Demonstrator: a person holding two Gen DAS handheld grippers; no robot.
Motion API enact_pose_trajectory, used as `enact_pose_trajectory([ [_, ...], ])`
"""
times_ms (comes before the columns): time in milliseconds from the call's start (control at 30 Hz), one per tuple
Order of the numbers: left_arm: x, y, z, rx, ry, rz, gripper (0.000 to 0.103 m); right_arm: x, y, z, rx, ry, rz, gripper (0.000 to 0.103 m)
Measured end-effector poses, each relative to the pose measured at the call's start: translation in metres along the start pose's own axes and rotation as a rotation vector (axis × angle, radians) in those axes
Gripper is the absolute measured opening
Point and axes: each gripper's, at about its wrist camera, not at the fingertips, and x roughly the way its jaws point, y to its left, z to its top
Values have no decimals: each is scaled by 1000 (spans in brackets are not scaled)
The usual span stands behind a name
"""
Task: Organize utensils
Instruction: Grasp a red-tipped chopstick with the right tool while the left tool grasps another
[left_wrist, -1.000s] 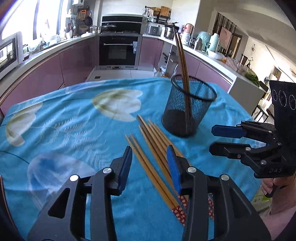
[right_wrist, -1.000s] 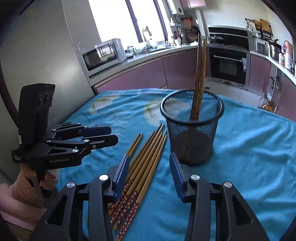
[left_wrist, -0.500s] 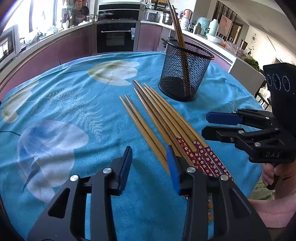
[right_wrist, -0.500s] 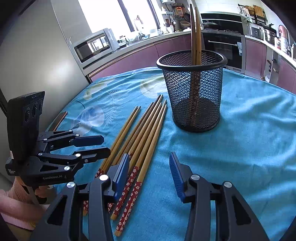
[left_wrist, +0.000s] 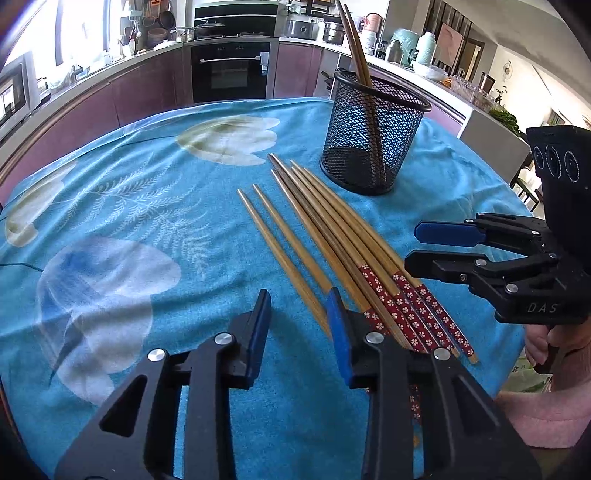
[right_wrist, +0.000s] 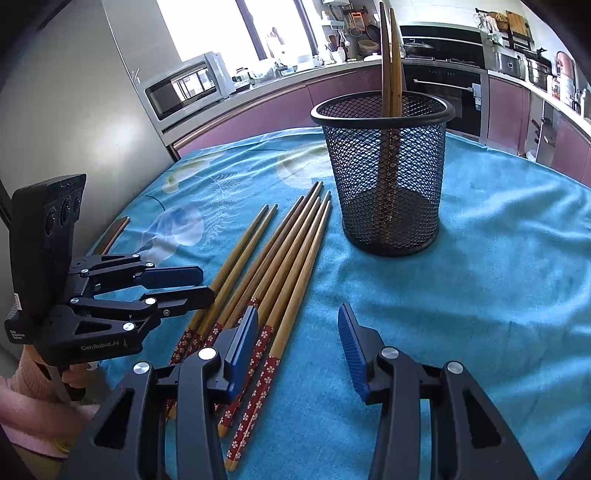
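Observation:
Several wooden chopsticks (left_wrist: 343, 243) lie side by side on the blue cloth, most with red flowered ends; two plain ones (left_wrist: 280, 251) lie slightly apart on the left. A black mesh holder (left_wrist: 373, 140) stands behind them with two chopsticks (right_wrist: 391, 55) upright in it. My left gripper (left_wrist: 298, 306) hovers low over the plain pair's near ends. Its jaws are closing and the pads press nothing. My right gripper (right_wrist: 298, 317) stands open over the flowered ends (right_wrist: 258, 362), its left finger across them. Each gripper shows in the other's view: the right gripper (left_wrist: 413, 247), the left gripper (right_wrist: 207, 284).
The round table wears a blue flowered cloth (left_wrist: 129, 221), whose edge runs close behind both hands. A dark flat thing (right_wrist: 114, 232) lies at the cloth's left edge. Pink sleeves (left_wrist: 546, 413) hold the grips. Kitchen counters, an oven (left_wrist: 229, 70) and a microwave (right_wrist: 184, 88) ring the room.
Both grippers have sunk toward the table and tipped down over the chopsticks' near ends. The left jaws stand a little narrower. The chopsticks and holder have not moved.

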Motion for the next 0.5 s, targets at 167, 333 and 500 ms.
enact_pose_trajectory([
  [167, 2, 2, 2, 10, 8, 4, 20, 3, 2, 2, -13, 3, -23, 43],
  [333, 3, 6, 3, 0, 10, -1, 16, 9, 5, 3, -32, 16, -67, 41],
  [500, 3, 7, 4, 4, 10, 12, 16, 12, 7, 5, -52, 20, -100, 36],
])
